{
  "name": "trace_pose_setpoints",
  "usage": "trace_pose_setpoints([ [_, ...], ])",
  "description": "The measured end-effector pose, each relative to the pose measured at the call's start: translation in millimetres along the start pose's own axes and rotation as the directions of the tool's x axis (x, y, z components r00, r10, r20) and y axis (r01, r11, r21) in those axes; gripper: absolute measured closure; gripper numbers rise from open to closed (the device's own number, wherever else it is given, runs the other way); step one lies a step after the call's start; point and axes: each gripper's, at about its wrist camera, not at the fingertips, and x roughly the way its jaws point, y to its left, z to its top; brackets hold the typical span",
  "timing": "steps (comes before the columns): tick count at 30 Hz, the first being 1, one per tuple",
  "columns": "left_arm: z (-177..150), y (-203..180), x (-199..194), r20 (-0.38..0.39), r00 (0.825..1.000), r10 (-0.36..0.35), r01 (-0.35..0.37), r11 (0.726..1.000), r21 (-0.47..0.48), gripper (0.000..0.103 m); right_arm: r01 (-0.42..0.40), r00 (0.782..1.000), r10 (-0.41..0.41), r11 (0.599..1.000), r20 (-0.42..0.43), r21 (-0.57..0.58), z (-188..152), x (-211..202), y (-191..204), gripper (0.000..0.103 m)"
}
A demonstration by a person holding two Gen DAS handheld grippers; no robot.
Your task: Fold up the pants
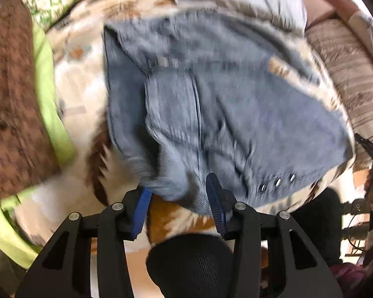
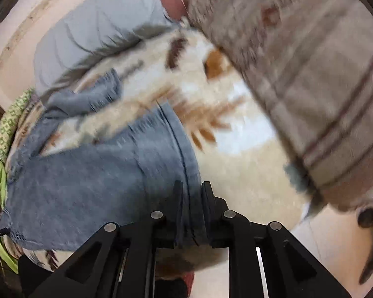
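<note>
Blue-grey corduroy pants (image 1: 211,104) lie spread on a cream and brown patterned blanket (image 1: 79,94). In the left wrist view my left gripper (image 1: 179,193) is open, its blue pads on either side of a bunched edge of the pants near the waistband snaps (image 1: 277,182). In the right wrist view the pants (image 2: 92,178) stretch away to the left, and my right gripper (image 2: 192,198) is shut on their near edge, fabric pinched between the black fingers. Both views are motion-blurred.
A grey pillow (image 2: 94,24) lies at the far end of the blanket. A striped beige cushion (image 2: 310,87) stands to the right. A green sheet (image 1: 47,104) and brown cover (image 1: 10,114) border the left. A person's black-socked foot (image 1: 191,260) is below the left gripper.
</note>
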Motion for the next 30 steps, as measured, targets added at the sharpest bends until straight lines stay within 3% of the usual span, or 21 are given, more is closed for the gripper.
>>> trace_pose_setpoints([
  [3, 40, 14, -7, 0.05, 0.998, 0.038, -0.036, 0.998, -0.046, 0.039, -0.08, 0.997, 0.08, 0.997, 0.019, -0.005, 29, 6, 18, 0.074],
  [7, 96, 32, 19, 0.026, 1.0, 0.01, -0.005, 0.986, -0.165, 0.037, -0.188, 0.982, 0.188, 0.982, -0.001, -0.006, 80, 38, 53, 0.067],
  [9, 122, 44, 36, 0.002, 1.0, -0.001, 0.001, 0.974, -0.226, 0.037, -0.212, 0.977, 0.212, 0.977, -0.033, -0.016, 109, 65, 78, 0.059],
  [12, 153, 60, 61, -0.027, 1.0, -0.003, -0.005, 0.957, -0.291, 0.037, -0.249, 0.966, 0.247, 0.968, -0.074, -0.013, 147, 108, 104, 0.054],
  [18, 189, 80, 111, -0.07, 0.996, -0.064, 0.031, 0.919, -0.392, 0.037, -0.212, 0.968, 0.207, 0.977, -0.143, -0.026, 194, 204, 146, 0.051],
  [23, 198, 79, 129, -0.049, 0.99, -0.13, 0.099, 0.909, -0.404, 0.036, -0.144, 0.978, 0.122, 0.981, -0.168, -0.13, 205, 250, 169, 0.045],
  [24, 200, 74, 128, -0.033, 0.992, -0.125, 0.103, 0.918, -0.383, 0.042, -0.112, 0.986, 0.081, 0.97, -0.148, -0.216, 203, 251, 180, 0.057],
  [25, 203, 67, 126, -0.023, 0.993, -0.119, 0.104, 0.93, -0.352, 0.067, -0.099, 0.989, 0.064, 0.955, -0.134, -0.279, 201, 250, 188, 0.074],
  [26, 206, 62, 126, -0.025, 0.994, -0.104, 0.09, 0.94, -0.33, 0.083, -0.116, 0.987, 0.076, 0.945, -0.143, -0.304, 202, 250, 191, 0.092],
  [27, 210, 57, 127, -0.03, 0.995, -0.094, 0.08, 0.947, -0.312, 0.091, -0.107, 0.99, 0.071, 0.942, -0.124, -0.317, 204, 247, 192, 0.092],
  [30, 224, 48, 123, -0.02, 0.999, -0.038, 0.031, 0.961, -0.276, 0.091, -0.067, 0.998, 0.069, 0.949, -0.007, -0.308, 229, 230, 188, 0.092],
])
